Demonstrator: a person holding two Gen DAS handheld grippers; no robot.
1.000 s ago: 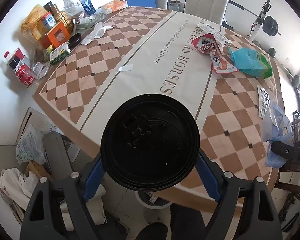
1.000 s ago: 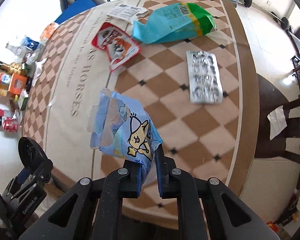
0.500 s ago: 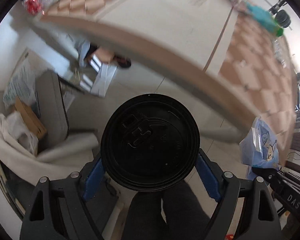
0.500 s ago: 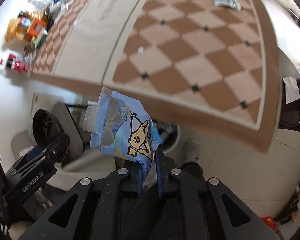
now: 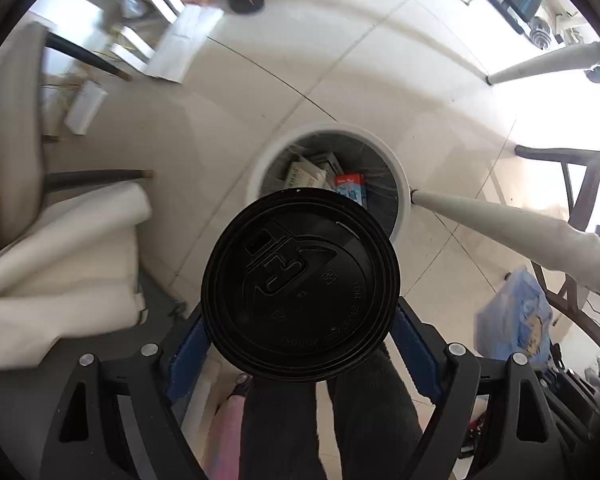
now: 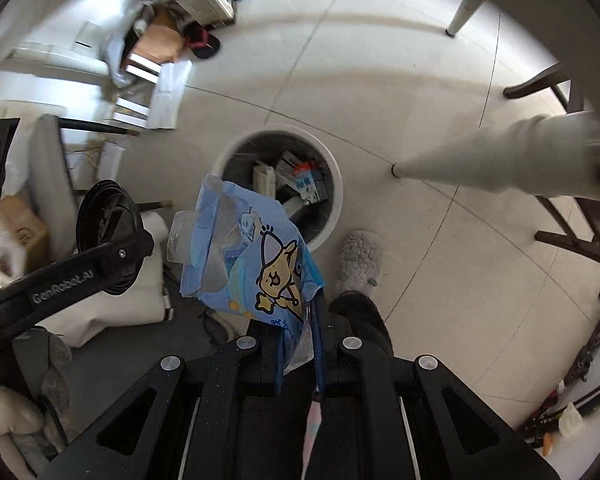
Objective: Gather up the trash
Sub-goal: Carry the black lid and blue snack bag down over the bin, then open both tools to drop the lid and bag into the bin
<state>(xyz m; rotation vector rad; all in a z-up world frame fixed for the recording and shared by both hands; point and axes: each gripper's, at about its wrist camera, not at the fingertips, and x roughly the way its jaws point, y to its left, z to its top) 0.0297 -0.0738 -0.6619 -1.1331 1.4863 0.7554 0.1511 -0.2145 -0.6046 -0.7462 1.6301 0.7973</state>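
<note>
My left gripper [image 5: 300, 320] is shut on a round black cup lid [image 5: 300, 284], its blue pads pressing the rim from both sides. In the right wrist view that lid [image 6: 108, 236] shows at the left, edge-on. My right gripper [image 6: 296, 320] is shut on a blue snack wrapper [image 6: 244, 252] with a cartoon figure, which stands up from the fingers. Both grippers point down at the floor. A white round trash bin [image 5: 400, 168] with boxes and packets inside lies just beyond the lid; the same bin [image 6: 336, 184] sits just past the wrapper's top.
A white table leg [image 5: 500, 220] slants beside the bin, also seen as a pale leg [image 6: 480, 160]. The person's dark trouser legs [image 5: 328, 420] and a grey slipper [image 6: 360, 264] are below. A white folded cushion [image 5: 72, 248], chair legs and floor clutter lie left.
Both grippers dropped from above the checkered tabletop to below its edge and tilted down; the table has left view and the floor and trash bin now fill both views. Both grips are unchanged.
</note>
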